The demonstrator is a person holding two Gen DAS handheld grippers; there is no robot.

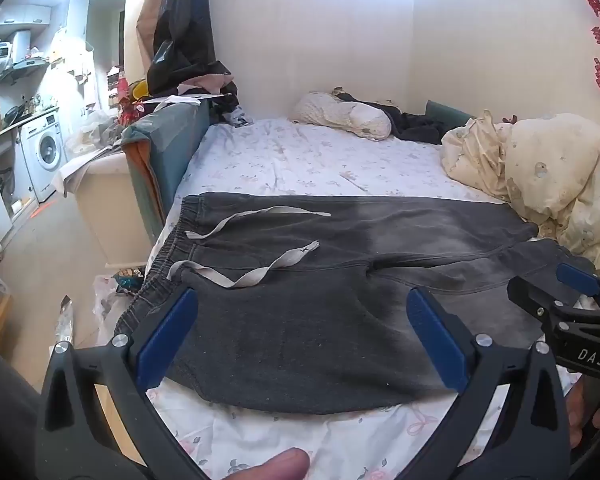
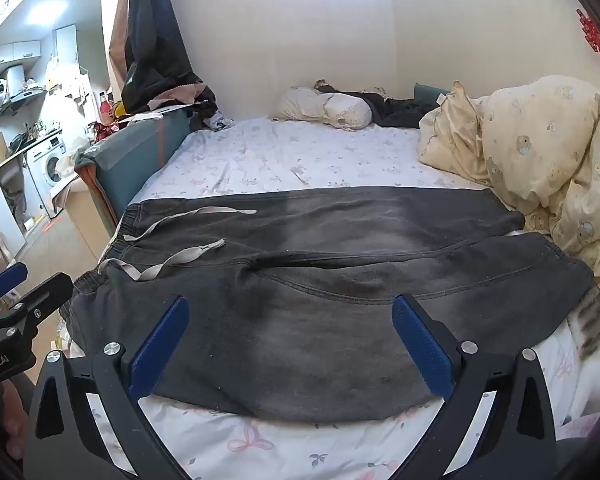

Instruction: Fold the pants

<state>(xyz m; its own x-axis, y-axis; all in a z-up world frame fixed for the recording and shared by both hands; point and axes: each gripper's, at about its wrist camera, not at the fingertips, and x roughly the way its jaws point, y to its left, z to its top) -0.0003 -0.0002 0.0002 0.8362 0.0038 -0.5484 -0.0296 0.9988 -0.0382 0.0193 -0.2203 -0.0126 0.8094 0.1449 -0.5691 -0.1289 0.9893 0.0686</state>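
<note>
Dark grey pants lie flat across the bed, waistband at the left, legs to the right; they also show in the right wrist view. A pale drawstring lies loose over the waist part. My left gripper is open and empty, just above the near edge of the pants by the waist. My right gripper is open and empty over the near leg. The right gripper shows at the right edge of the left wrist view. The left gripper shows at the left edge of the right wrist view.
The floral bedsheet stretches toward the wall. A cream duvet is heaped at the right. A pillow and dark clothes lie at the back. A teal headboard and a cluttered kitchen with a washing machine are on the left. A cat lies by the leg ends.
</note>
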